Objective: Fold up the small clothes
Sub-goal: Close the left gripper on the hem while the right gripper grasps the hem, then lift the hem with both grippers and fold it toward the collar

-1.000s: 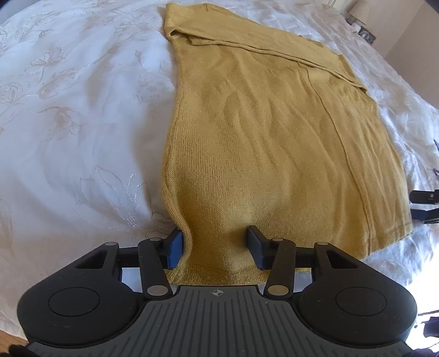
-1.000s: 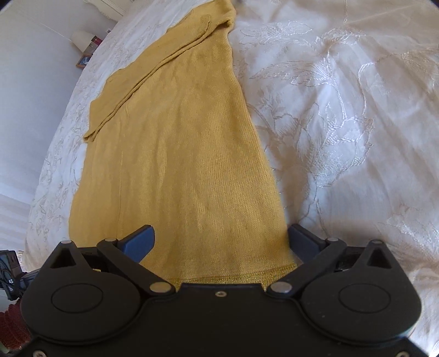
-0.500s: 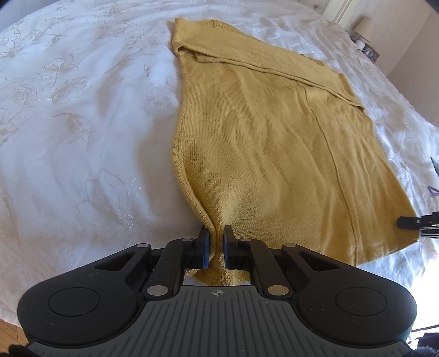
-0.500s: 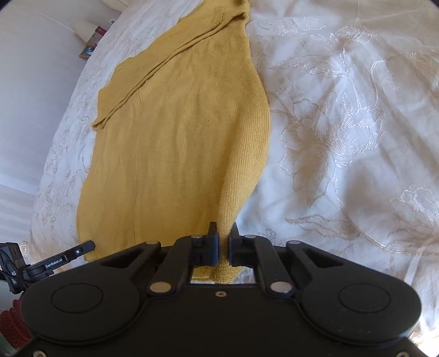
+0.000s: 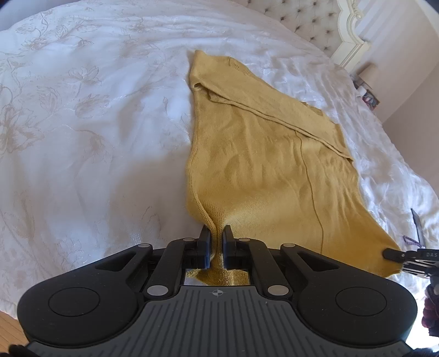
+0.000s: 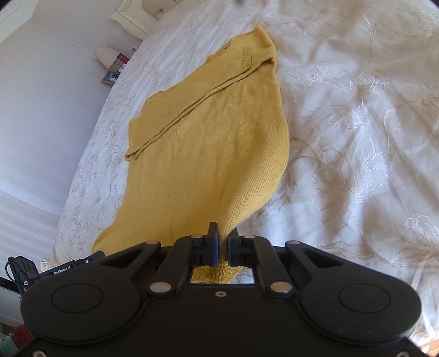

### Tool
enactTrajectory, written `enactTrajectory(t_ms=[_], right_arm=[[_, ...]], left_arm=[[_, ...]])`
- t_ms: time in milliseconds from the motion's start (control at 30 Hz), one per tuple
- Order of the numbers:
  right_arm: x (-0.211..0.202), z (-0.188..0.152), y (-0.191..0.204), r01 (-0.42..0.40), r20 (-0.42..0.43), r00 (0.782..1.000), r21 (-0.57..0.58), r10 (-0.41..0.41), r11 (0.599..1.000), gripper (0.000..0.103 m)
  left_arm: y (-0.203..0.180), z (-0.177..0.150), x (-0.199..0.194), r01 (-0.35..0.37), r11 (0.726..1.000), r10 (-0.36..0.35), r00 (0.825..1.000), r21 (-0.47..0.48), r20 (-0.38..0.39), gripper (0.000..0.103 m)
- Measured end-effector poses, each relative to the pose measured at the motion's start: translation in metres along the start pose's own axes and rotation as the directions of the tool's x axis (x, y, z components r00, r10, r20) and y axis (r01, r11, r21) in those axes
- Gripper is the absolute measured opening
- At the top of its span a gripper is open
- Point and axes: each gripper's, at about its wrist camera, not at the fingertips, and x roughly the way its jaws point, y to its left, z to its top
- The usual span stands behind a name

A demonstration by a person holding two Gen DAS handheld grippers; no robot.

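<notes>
A mustard yellow knit garment (image 5: 263,170) lies lengthwise on a white bed, its sleeves folded across the far end. It also shows in the right wrist view (image 6: 219,142). My left gripper (image 5: 216,233) is shut on the near hem at its left corner and lifts it slightly. My right gripper (image 6: 222,236) is shut on the near hem at its right corner, also raised. The right gripper's tip shows at the far right of the left wrist view (image 5: 395,254).
The white embroidered bedspread (image 5: 82,137) spreads wide to the left and, in the right wrist view (image 6: 356,123), to the right. A tufted headboard (image 5: 310,19) and a bedside table with a lamp (image 6: 108,56) stand at the far end.
Both grippers closed on the near hem corners of the garment, then lifted them up off the bed, pulling the near edge into raised folds.
</notes>
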Motion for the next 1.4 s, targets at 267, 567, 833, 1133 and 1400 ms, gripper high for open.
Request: enactTrajectory(t_ms=[267,567,833,1133,1400], right_arm=[[0.002,-0.010,-0.022,0.084,-0.055,0.995,0.018,-0.083,0.996,0.013],[0.011,-0.008,-0.015,0.090,-0.080,0.993,-0.011,-0.091,0.996,0.013],[0.014,-0.009,-0.016,0.104,-0.092,0.990,-0.008,-0.104,0.995,0.014],[0.000,-0.004,-0.011,0.016,-0.034,0.999,0.048,-0.014,0.999,0.013],[-0.022,0.039,0.011,-0.078,0.109,0.991,0.050,0.072,0.996,0.013]], left_arm=[[0.014,-0.019,0.007,-0.039,0.999,0.037,0.998,-0.023,-0.054,0.010],[0.025,-0.018,0.025,-0.078,0.997,0.077,0.993,-0.006,-0.093,0.014],[0.016,-0.019,0.039,-0.046,0.998,0.050,0.992,0.039,-0.112,0.038],[0.023,-0.003,0.003,0.087,0.991,-0.091,0.995,-0.101,-0.041,0.003],[0.006,0.070,-0.027,0.155,0.984,-0.147,0.985,-0.087,0.093,0.003]])
